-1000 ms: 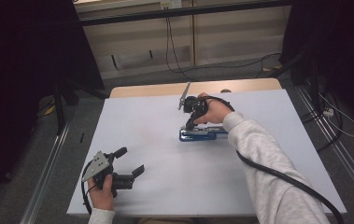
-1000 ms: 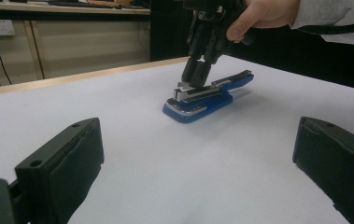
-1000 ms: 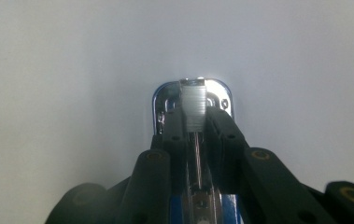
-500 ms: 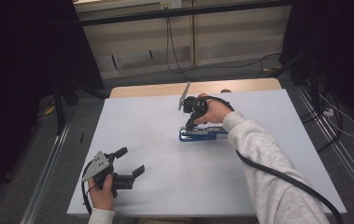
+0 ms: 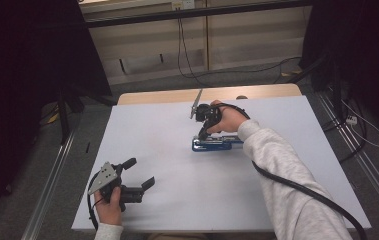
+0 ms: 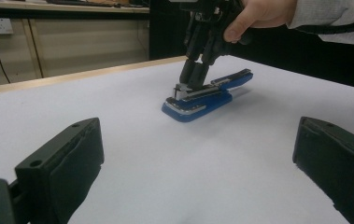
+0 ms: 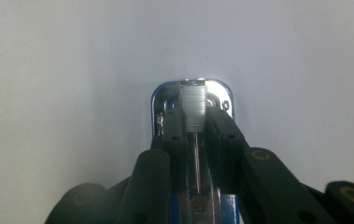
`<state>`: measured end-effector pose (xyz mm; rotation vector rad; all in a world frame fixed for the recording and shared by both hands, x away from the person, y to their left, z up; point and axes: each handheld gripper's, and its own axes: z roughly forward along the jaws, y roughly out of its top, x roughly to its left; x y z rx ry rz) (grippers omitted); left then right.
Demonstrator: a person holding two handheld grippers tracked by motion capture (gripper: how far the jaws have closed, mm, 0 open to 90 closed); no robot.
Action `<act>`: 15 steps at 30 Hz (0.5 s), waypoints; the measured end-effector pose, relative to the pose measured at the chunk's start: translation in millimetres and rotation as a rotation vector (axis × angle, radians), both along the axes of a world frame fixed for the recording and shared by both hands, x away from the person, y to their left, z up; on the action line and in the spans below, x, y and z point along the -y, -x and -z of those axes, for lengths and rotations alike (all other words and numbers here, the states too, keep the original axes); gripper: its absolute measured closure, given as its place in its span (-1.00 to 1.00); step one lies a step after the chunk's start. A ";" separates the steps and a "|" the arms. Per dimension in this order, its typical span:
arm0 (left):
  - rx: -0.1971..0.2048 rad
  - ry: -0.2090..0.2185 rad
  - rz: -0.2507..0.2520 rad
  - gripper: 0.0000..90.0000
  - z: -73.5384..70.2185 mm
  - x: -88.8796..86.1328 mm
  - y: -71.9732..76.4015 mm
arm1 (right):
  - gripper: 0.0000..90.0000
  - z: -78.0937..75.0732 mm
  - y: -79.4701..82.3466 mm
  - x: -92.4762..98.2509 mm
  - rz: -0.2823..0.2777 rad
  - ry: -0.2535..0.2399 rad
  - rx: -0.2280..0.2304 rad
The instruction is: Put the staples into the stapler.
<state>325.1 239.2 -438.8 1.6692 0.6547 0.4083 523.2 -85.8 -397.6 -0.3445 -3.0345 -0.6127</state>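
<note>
Blue stapler [image 5: 217, 144] lying flat on white table sheet [image 5: 177, 210], a bit past centre, toward far side, long axis running L–R in high view. Top arm looks swung up/open at rear; metal staple channel [image 7: 193, 109] exposed w/ silver staple strip near nose, seen in right gripper view.

Right gripper [image 5: 203, 134] pointing steeply down onto stapler's left end, held by right hand [image 5: 227, 119], grey sleeve [image 5: 287, 180] coming in from lower right. Jaws drawn close together, clamped either side of staple channel near nose – pads pressing its sides in right gripper view. Same grip seen from left gripper view: gripper [image 6: 194, 77] down on front part of stapler [image 6: 202, 95], hand [image 6: 254, 14] above. Black cable [image 5: 297, 187] trailing along sleeve.

Left gripper [image 5: 139, 175] near front-left corner of sheet, well apart from stapler, held low in left hand [image 5: 111, 205], grey three-cornered plate [image 5: 103, 176] on top. Jaws wide apart, nothing between – bare sheet betw. the two pads [image 6: 67, 163] in left gripper view.

Wooden table edge [image 5: 162, 96] showing past sheet's far side; cables [image 5: 192, 70] on floor beyond.
</note>
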 end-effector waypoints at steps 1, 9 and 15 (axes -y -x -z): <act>-0.003 0.000 -0.001 -0.96 0.1 0.1 0.2 | 0.74 0.2 -0.2 -0.3 0.003 -0.001 -0.001; 0.001 0.001 -0.001 -0.96 0.0 -0.1 -0.2 | 0.58 2.2 -0.4 -1.3 0.016 -0.024 -0.001; -0.002 0.008 -0.007 -0.96 0.1 0.6 -0.9 | 0.32 -0.4 1.3 4.5 0.049 -0.041 0.020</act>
